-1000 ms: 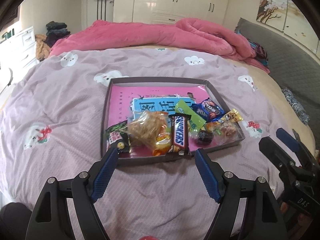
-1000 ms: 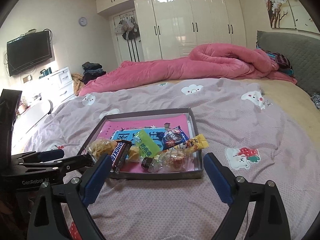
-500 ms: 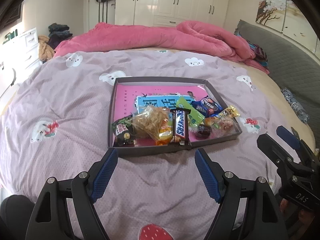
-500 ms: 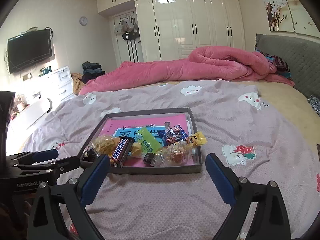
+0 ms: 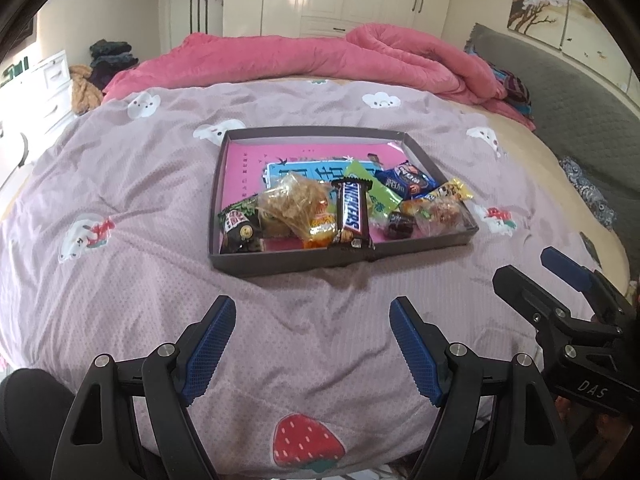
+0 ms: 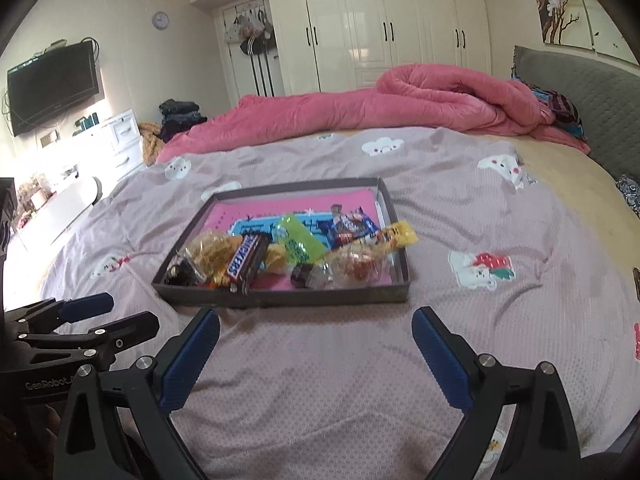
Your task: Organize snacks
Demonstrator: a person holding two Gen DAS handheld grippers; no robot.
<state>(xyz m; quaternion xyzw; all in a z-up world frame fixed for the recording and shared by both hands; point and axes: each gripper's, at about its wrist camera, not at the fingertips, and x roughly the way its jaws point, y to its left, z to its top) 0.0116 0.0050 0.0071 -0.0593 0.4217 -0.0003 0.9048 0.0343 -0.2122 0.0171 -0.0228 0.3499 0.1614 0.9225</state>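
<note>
Both grippers sit farther back from the tray (image 5: pixel 280 266) than one second ago; more bedspread (image 5: pixel 120 280) shows before it, a strawberry print now included.

Item: tray, shallow, grey-walled, pink-lined, flat on the bedspread at 12 o'clock from both grippers, well apart from them.

Contents: all visible snacks lie inside it, bunched against the near wall and overlapping. Snickers bar (image 5: pixel 352 212) at centre, its near end propped on the wall. Clear bag of yellow crisps (image 5: pixel 294 204) at its 9 o'clock, touching. Dark green-edged packet (image 5: pixel 238 226) in the near-left corner. Green packet (image 5: pixel 374 188) at 1 o'clock, partly under the bar. Blue packet (image 5: pixel 408 180) and yellow wrapper (image 5: pixel 450 192) toward the right wall; clear-wrapped pieces (image 5: pixel 436 214) in the near-right corner.

Left gripper (image 5: pixel 312 342): jaws apart, holding nothing, low over bare cloth. Right gripper (image 6: pixel 316 350): likewise spread and empty.

Judgement: with every snack in the tray and no stray on the bedspread, the scene fits gathering completed, or a heap awaiting sorting.
</note>
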